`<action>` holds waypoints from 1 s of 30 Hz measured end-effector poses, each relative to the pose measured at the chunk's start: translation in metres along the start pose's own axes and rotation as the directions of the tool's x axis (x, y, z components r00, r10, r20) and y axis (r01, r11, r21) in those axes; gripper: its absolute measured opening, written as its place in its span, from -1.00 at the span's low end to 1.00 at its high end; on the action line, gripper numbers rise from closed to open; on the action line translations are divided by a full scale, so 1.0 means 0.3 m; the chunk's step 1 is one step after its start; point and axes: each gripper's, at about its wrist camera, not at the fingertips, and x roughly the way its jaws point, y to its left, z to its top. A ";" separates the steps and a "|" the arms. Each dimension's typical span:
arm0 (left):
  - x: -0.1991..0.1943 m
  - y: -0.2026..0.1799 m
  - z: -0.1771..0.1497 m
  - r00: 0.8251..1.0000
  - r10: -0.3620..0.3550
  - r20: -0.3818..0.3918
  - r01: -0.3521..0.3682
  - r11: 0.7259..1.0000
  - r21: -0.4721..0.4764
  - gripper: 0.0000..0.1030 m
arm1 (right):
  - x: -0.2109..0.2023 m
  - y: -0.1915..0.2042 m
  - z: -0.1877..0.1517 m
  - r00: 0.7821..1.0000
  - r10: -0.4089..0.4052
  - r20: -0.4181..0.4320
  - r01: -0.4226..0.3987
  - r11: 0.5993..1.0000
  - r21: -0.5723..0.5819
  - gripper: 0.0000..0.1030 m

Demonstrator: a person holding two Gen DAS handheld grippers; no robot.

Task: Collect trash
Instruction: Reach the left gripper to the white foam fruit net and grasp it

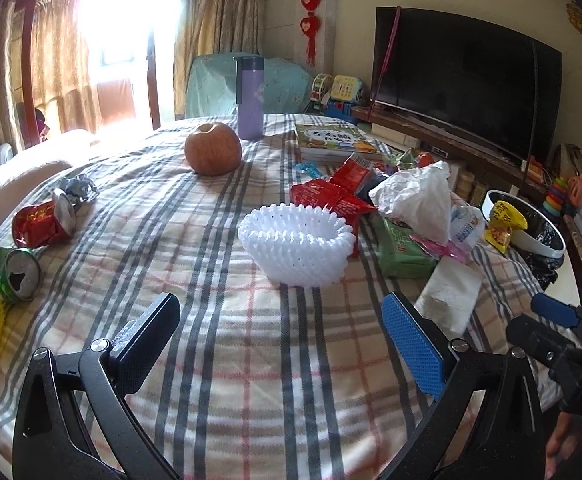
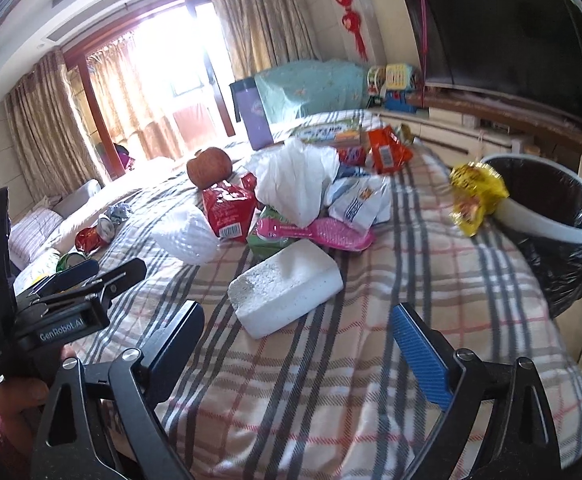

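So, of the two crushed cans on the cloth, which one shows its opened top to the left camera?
The green can, nearest the yellow foam at the left edge: its silver top with the open hole faces the camera. The red can behind it lies turned sideways.

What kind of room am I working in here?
Probably a home living room: a large television on a low cabinet, curtains at a balcony door, and children's toys beside a table under a plaid cloth.

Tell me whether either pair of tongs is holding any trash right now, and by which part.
Nothing is held. The left tongs and right tongs are both open, empty, above the plaid tablecloth.
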 end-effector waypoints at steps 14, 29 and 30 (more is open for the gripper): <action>0.203 0.006 0.074 0.995 -0.032 -0.089 0.029 0.999 -0.035 0.79 | 0.176 -0.044 0.029 0.992 0.037 -0.119 -0.029 0.997 0.070 0.40; 0.187 -0.014 0.042 0.986 -0.118 -0.121 0.116 0.993 -0.023 -0.63 | 0.115 -0.060 0.035 0.990 0.109 -0.084 -0.102 0.991 0.090 -0.60; 0.173 -0.015 0.036 0.985 -0.121 -0.120 0.120 0.993 -0.022 -0.64 | 0.105 -0.059 0.033 0.990 0.116 -0.080 -0.108 0.990 0.090 -0.73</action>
